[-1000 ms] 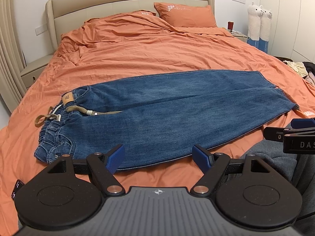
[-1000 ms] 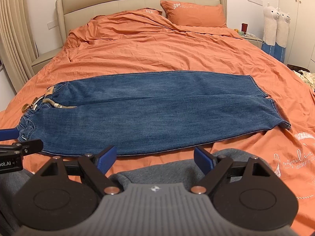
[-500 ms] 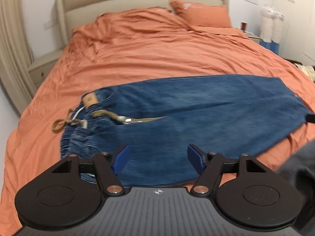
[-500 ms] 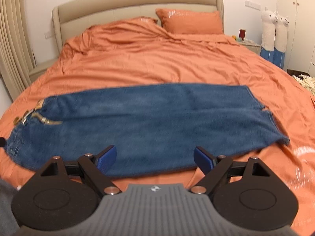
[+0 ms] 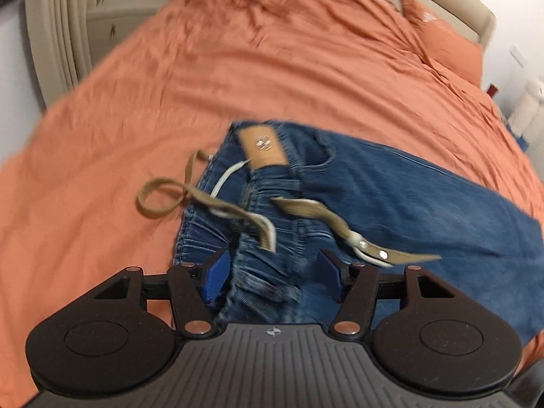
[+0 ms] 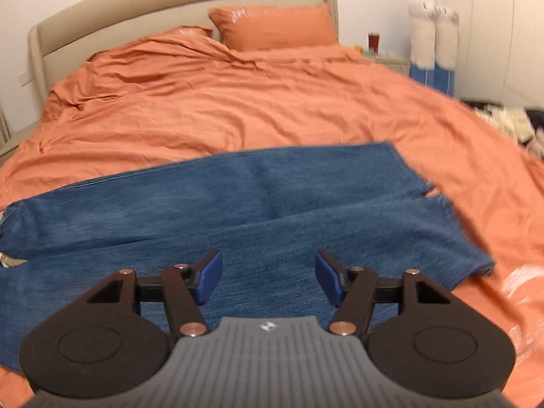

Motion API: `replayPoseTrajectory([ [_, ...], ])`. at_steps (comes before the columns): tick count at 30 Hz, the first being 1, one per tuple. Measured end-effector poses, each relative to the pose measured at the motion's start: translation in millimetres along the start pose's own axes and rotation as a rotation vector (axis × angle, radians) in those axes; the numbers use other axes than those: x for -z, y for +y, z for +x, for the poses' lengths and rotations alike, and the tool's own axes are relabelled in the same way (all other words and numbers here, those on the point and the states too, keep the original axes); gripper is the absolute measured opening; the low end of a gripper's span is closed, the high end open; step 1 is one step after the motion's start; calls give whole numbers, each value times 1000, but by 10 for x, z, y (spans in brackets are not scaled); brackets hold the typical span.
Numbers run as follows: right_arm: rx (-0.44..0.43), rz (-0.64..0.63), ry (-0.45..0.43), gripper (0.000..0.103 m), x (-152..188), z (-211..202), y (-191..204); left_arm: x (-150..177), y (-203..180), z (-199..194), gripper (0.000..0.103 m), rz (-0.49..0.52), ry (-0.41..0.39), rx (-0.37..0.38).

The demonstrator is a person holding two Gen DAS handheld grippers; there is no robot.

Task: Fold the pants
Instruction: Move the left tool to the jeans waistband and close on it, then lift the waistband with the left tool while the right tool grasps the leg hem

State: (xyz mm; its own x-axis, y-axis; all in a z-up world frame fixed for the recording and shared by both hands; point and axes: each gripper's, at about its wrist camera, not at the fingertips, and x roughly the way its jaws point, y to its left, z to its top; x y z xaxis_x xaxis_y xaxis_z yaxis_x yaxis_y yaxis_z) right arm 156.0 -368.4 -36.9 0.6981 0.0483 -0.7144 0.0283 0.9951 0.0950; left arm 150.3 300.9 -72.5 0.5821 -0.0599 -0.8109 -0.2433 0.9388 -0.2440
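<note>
The jeans (image 5: pixel 391 204) lie flat across the orange bed (image 5: pixel 170 102), folded lengthwise with one leg on the other. The left gripper (image 5: pixel 272 277) hangs over the waistband end: the gathered waistband (image 5: pixel 261 265) sits between its two blue pads (image 5: pixel 214 277), which stand apart and press on nothing; its jaws have just been closing. Just ahead of that gripper lie the tan drawstring (image 5: pixel 163 200) and the tan belt (image 5: pixel 319 214), the drawstring looping off the denim onto the sheet to the gripper's left, and farther ahead is the leather patch (image 5: pixel 263 148). This view is blurred. The right gripper (image 6: pixel 268 278) hangs over the leg part of the jeans (image 6: pixel 272 204), with plain denim under and ahead of it; its pads (image 6: pixel 207 278) are also apart with nothing clamped, and its jaws too have just been closing. The leg hems (image 6: pixel 452 231) lie ahead and to that gripper's right, the near hem frayed, and the waist end runs off to its left. Far ahead are the pillow (image 6: pixel 275 27) and the beige headboard (image 6: pixel 136 10); two plush toys (image 6: pixel 431 47) stand far ahead on the right.
</note>
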Motion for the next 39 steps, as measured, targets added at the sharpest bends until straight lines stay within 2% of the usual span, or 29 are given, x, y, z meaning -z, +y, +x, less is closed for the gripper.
replayPoseTrajectory([
  [5, -8, 19, 16, 59, -4, 178, 23, -71, 302, 370, 69, -65, 22, 95],
  [10, 1, 34, 18, 59, -10, 272, 42, -66, 588, 661, 58, -131, 72, 249],
  [11, 6, 31, 21, 59, -12, 292, 57, -43, 631, 711, 52, -156, 96, 302],
  [13, 12, 18, 31, 59, -14, 320, 87, -16, 682, 779, 50, -188, 119, 392],
  [16, 17, 0, 36, 58, -7, 335, 126, 34, 736, 784, 48, -245, 90, 444],
  [17, 20, -7, 35, 58, -3, 340, 135, 48, 758, 784, 38, -277, 86, 445],
  [18, 20, -13, 34, 58, -1, 345, 144, 59, 747, 754, 13, -290, 78, 427],
  [20, 21, -18, 35, 58, -2, 353, 151, 61, 637, 595, 10, -262, 37, 389],
  [24, 22, -14, 28, 58, -10, 314, 142, 38, 161, 1, 8, -72, -103, 236],
  [27, 19, -9, 4, 58, 3, 242, 122, 25, -11, -274, 8, -21, -106, 111],
  [30, 7, 1, -18, 58, 23, 171, 86, 53, 25, -86, 8, 5, -54, -6],
  [32, -1, 12, -28, 58, 30, 136, 56, 69, 95, 135, 8, -26, -20, -33],
  [36, -18, 54, -33, 58, 38, 87, -40, 125, 99, 510, 10, 5, 41, -110],
  [39, -33, 94, -20, 58, 29, 71, -118, 141, 72, 606, 12, 18, 67, -140],
])
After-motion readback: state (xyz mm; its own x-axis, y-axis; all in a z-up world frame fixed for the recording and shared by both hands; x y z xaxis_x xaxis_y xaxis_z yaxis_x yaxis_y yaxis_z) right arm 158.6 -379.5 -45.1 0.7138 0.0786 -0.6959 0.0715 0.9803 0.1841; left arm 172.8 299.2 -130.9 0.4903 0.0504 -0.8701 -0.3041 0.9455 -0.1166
